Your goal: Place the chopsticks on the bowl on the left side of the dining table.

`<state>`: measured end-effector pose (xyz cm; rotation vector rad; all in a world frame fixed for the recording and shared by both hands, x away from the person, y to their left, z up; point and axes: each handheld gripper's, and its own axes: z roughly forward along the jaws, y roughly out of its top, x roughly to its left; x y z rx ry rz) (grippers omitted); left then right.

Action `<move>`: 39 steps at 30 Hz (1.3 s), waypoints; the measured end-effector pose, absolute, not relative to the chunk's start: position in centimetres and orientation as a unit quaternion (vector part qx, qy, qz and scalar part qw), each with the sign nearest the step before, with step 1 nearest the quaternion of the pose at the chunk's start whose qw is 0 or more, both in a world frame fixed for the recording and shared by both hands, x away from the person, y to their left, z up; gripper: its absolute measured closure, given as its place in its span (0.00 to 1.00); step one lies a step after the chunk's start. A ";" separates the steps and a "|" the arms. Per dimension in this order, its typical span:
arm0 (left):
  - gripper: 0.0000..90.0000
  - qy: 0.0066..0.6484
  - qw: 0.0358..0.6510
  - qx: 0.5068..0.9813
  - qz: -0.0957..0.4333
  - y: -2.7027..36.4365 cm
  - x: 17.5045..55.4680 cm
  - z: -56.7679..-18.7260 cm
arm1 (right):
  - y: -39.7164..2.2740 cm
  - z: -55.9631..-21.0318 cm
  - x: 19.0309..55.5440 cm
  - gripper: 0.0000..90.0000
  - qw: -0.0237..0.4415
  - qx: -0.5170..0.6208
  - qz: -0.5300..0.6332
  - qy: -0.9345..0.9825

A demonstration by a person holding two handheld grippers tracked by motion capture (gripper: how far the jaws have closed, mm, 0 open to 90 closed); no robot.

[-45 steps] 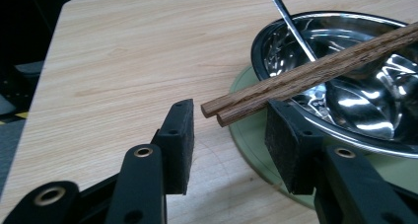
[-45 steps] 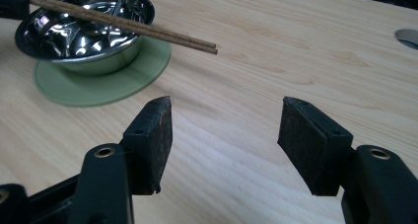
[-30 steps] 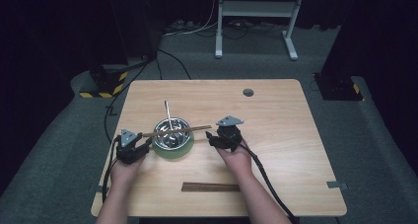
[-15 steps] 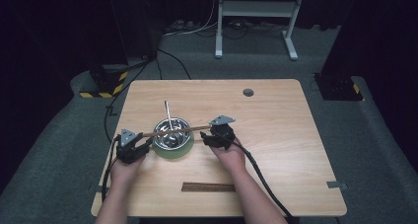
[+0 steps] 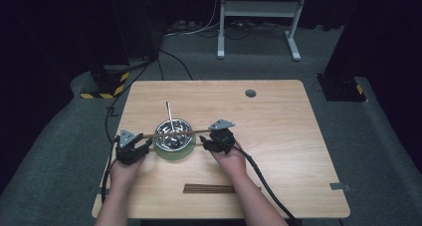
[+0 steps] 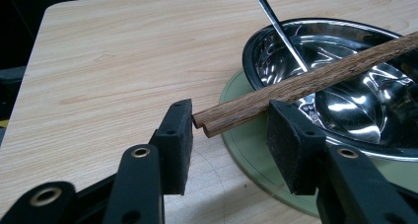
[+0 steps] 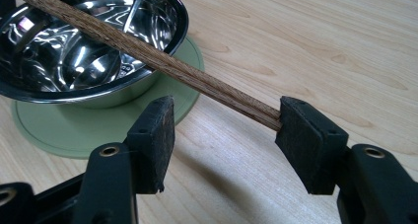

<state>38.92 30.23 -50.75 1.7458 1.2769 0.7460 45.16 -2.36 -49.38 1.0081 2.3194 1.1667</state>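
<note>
Two chopsticks point(image 5: 171, 134) span the bowl point(image 5: 173, 135) (steel), ends btwn both tools, left tool point(image 6: 229, 135) & right tool point(image 7: 224, 132), jaws apart, maybe grazing.

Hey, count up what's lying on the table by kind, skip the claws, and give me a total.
Steel bowls: 1
Spoons: 1
Green mats: 1
Wooden chopstick sets: 2, the set across the bowl and the set near the front edge
Total: 5
</note>
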 end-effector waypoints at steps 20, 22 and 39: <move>0.56 0.500 0.410 0.702 0.298 30.6 38.3 -50.8 | -3.7 -48.9 43.4 0.45 0.203 0.359 0.418 0.809; 0.58 0.507 0.412 0.696 0.299 31.0 38.0 -50.9 | -4.0 -49.0 43.2 0.48 0.204 0.366 0.418 0.806; 0.76 0.514 0.407 0.691 0.306 31.4 37.7 -50.9 | -4.0 -50.1 43.3 0.78 0.227 0.379 0.408 0.799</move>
